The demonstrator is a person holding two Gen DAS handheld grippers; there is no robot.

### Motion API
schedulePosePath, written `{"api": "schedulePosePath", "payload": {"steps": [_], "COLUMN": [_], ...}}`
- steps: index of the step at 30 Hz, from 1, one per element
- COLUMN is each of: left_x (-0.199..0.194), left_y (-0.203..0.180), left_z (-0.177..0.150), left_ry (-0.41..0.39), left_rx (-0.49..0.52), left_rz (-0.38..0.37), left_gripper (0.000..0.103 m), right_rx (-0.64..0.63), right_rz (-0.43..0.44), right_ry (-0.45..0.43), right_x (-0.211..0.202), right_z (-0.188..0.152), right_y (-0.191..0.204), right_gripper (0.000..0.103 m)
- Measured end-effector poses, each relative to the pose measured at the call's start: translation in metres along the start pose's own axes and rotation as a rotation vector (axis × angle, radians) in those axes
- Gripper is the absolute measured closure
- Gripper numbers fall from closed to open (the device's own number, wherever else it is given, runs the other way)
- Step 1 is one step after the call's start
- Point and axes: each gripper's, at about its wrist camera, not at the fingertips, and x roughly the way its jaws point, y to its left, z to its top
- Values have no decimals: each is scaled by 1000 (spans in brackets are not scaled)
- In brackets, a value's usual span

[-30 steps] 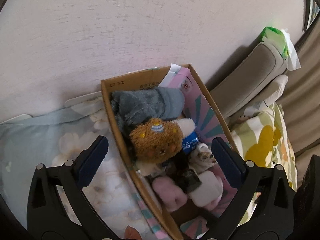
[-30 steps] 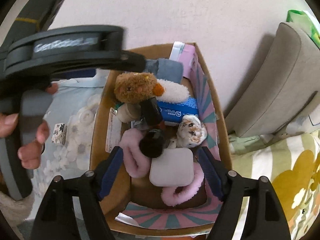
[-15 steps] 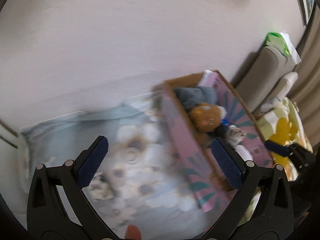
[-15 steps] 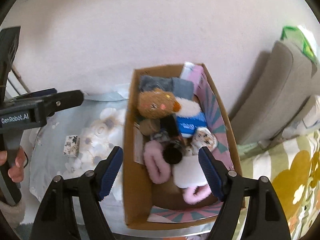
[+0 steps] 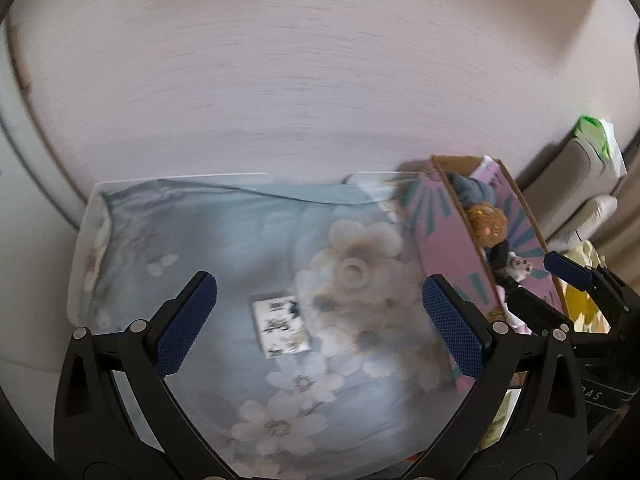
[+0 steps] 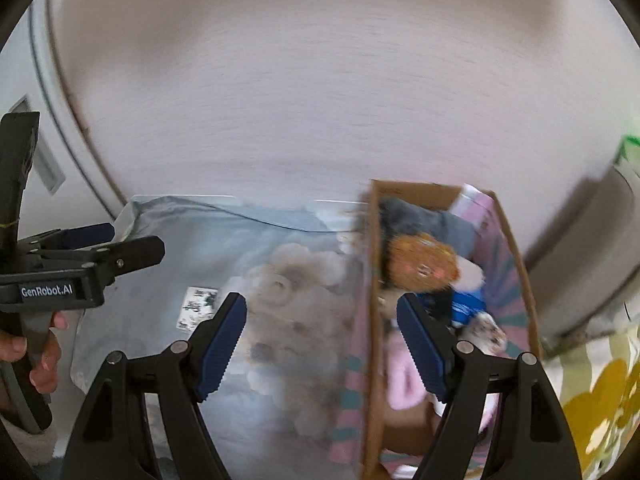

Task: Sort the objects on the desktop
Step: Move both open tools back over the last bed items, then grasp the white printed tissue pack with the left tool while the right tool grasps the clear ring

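Note:
A small white packet with dark print [image 5: 282, 327] [image 6: 198, 307] lies flat on the blue flowered cloth [image 5: 224, 240] [image 6: 168, 248]. My left gripper [image 5: 320, 324] is open above the cloth, and the packet shows between its fingers. To the right stands a cardboard box with pink striped sides [image 5: 448, 240] [image 6: 374, 264], filled with a brown plush toy [image 5: 486, 224] [image 6: 422, 266], a grey plush [image 6: 416, 218] and other soft things. My right gripper [image 6: 322, 344] is open and empty over the box's left wall. The left gripper also shows at the far left in the right wrist view, in a person's hand [image 6: 40, 360].
A pale wall [image 5: 320, 80] rises behind the cloth. A grey cushion [image 5: 576, 172] [image 6: 592, 256] with a green pack [image 5: 594, 134] on top sits right of the box. A yellow flowered fabric [image 6: 600, 400] lies at the lower right.
Both views have swung left from the box to the flowered cloth. The box has slid to the right, and the printed packet has come between the left fingers. Both grippers stay open.

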Motion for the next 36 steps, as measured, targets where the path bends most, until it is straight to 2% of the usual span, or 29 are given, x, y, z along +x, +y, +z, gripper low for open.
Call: {"api": "schedulePosePath", "payload": {"steps": [6,19,23,26,31,36], "left_x": [-7,-4,14,35,67,97], "left_y": [26,48,44,47,53,39], "left_z": [-13,-46,-64,-74,-84,-89], "left_ry": [-18,5,34,60,65,81], "left_rx": [-59,-121,-130,-146,-200,-164], "left_rz": [29,69,57,80,81,119], "left_gripper": [1,2,3,4,4,4], "right_rx": [-32,-136,-182,-206,-194,-198], "right_rz": [102,176,199,194,202,142], "right_ry": [58,88,112,131,153,270], "right_x": [21,40,57,76,104,155], "right_z": [-1,-8,-16,-17,0,9], "right_y": [25,46,52,55,49,50], "right_gripper": [29,29,29,29,29,29]}}
